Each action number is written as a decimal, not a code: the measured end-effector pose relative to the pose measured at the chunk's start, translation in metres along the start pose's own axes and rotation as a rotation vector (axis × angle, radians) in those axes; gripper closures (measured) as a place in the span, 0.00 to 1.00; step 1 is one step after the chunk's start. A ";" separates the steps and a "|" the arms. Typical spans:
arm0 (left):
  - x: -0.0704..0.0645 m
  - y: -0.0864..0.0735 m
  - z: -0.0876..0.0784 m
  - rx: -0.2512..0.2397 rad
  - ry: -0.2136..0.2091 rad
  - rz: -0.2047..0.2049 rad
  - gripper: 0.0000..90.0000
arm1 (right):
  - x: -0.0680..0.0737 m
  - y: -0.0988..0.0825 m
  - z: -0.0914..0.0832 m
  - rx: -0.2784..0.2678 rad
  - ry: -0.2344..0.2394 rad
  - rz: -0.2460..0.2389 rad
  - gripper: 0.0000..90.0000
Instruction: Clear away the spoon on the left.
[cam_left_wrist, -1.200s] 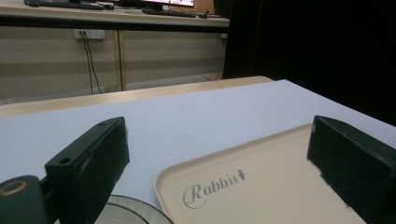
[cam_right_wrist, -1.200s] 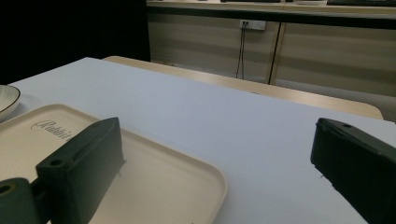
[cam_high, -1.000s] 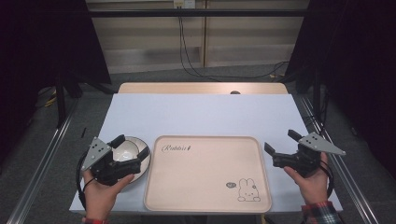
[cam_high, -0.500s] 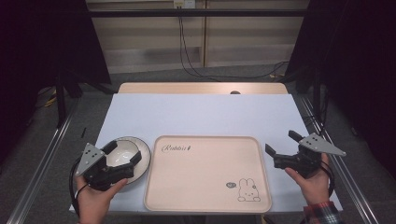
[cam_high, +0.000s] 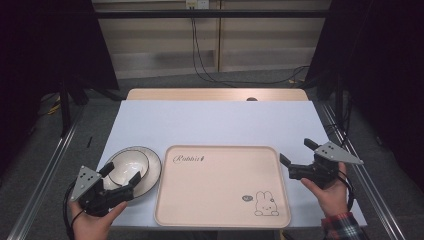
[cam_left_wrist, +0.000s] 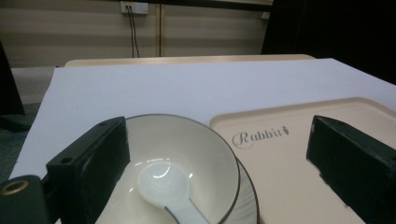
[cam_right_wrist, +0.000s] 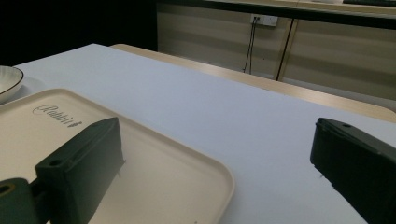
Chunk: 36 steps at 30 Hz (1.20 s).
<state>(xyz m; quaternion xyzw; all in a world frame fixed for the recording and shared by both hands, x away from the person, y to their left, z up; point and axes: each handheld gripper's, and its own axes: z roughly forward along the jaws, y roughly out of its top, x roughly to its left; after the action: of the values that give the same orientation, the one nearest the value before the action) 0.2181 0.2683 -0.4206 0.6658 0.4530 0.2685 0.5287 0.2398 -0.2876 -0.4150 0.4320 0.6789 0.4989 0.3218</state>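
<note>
A cream bowl (cam_high: 129, 166) sits on a dark-rimmed plate (cam_high: 152, 167) at the table's near left, with a white spoon (cam_left_wrist: 163, 184) lying inside it. My left gripper (cam_high: 120, 173) hovers open at the bowl's near edge, its jaws either side of the bowl (cam_left_wrist: 187, 144) and nothing held. A beige tray (cam_high: 222, 185) printed with "Rabbit" and a bunny lies bare in the middle. My right gripper (cam_high: 297, 152) stands open just off the tray's right edge, over the tray's corner (cam_right_wrist: 205, 186) in the right gripper view.
A white sheet (cam_high: 215, 125) covers the table, with a strip of bare wood (cam_high: 215, 94) along the far edge. Metal rails (cam_high: 45, 175) run down both sides of the table. Cables (cam_high: 200, 55) hang at the far wall.
My left gripper has drawn back toward the near-left corner, uncovering more of the bowl and plate. The right gripper has hardly moved.
</note>
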 end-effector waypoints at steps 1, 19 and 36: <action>0.000 -0.001 -0.001 0.000 0.007 0.003 0.07 | 0.000 0.000 0.001 -0.007 0.000 -0.001 0.02; 0.007 -0.016 -0.014 0.089 0.041 0.041 0.25 | 0.003 0.001 0.008 -0.009 0.008 0.002 0.03; 0.007 -0.022 -0.021 0.118 0.051 0.028 0.56 | 0.003 0.001 0.011 -0.012 0.006 -0.007 0.04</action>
<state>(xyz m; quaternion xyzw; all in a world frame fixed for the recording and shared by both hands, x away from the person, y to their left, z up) 0.1964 0.2845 -0.4363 0.6950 0.4721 0.2656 0.4727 0.2486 -0.2805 -0.4171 0.4261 0.6782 0.5034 0.3240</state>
